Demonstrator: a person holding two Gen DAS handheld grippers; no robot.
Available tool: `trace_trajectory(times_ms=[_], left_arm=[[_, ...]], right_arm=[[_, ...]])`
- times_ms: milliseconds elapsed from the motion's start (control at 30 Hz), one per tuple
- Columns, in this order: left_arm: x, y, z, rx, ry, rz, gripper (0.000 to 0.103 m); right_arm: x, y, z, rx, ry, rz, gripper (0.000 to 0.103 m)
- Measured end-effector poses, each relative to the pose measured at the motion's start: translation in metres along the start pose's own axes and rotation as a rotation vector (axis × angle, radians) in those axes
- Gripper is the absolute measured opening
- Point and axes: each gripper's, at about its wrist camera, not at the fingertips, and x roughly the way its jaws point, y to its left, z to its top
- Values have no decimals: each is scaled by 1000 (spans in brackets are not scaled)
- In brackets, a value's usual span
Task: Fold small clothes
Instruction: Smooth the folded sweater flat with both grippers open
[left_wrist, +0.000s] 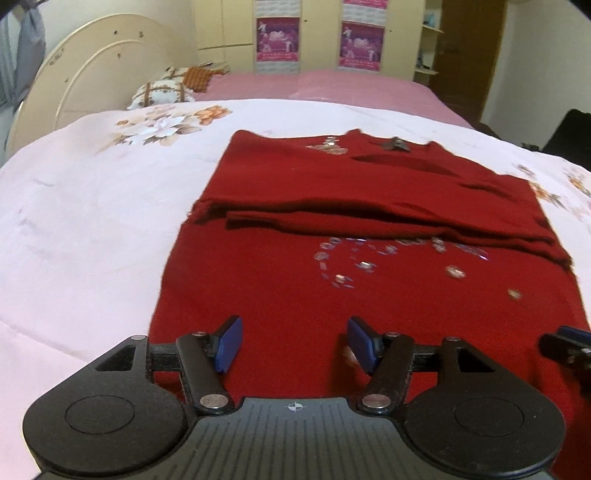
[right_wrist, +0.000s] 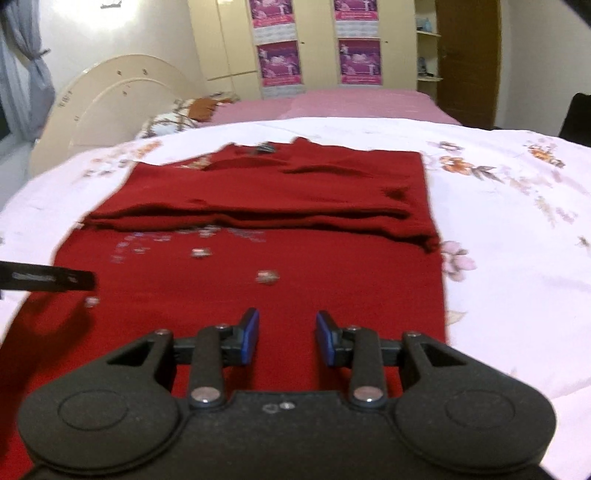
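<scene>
Left gripper (left_wrist: 293, 345): jaws stand well apart, blue pads (left_wrist: 229, 343) facing one another with only red cloth showing in the gap beyond them; nothing is clamped, and whether the pad tips touch the cloth cannot be told. Its black finger enters the right wrist view from the left edge (right_wrist: 51, 280), above the garment's left part.

Right gripper (right_wrist: 287, 338): jaws part-open, narrower than the left pair, blue pads (right_wrist: 250, 338) parallel, nothing between them; the garment lies beyond and below. One of its tips shows at the right edge of the left wrist view (left_wrist: 565, 341).

Red knitted garment (left_wrist: 332, 295): spread flat on a white floral bedcover (left_wrist: 92, 221), both grippers at its near hem. Across its middle runs a band of folded layers (left_wrist: 369, 218), edges stacked. Small clear beads or sequins (left_wrist: 343, 266) form a curved motif on the near panel; a small dark ornament (left_wrist: 397, 144) sits at the far neckline.

Background: pink sheet (left_wrist: 314, 85), patterned pillows (left_wrist: 162, 92), cream rounded headboard (left_wrist: 92, 74), cream wardrobe with purple posters (left_wrist: 277, 38); their print is too blurred to read. No brand or label is legible on the garment. A brown door (right_wrist: 469, 59) stands at right, beside open shelves (right_wrist: 426, 55) whose contents are indistinct.
</scene>
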Motion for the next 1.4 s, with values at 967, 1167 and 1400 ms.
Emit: trace_trajectory(times_ms=[967,1167,1400], left_arm=[[-58,30,-86,108,14,-66,87],[-74,34,-98,124,12,-75,87],[-79,30,-114,162,21,-73,87]], right_arm=[[-59,54,-78,-10,38,-179,44],[-75,73,-82,4,0,-133,47],[-73,105,-93,-49,18,-81,52]])
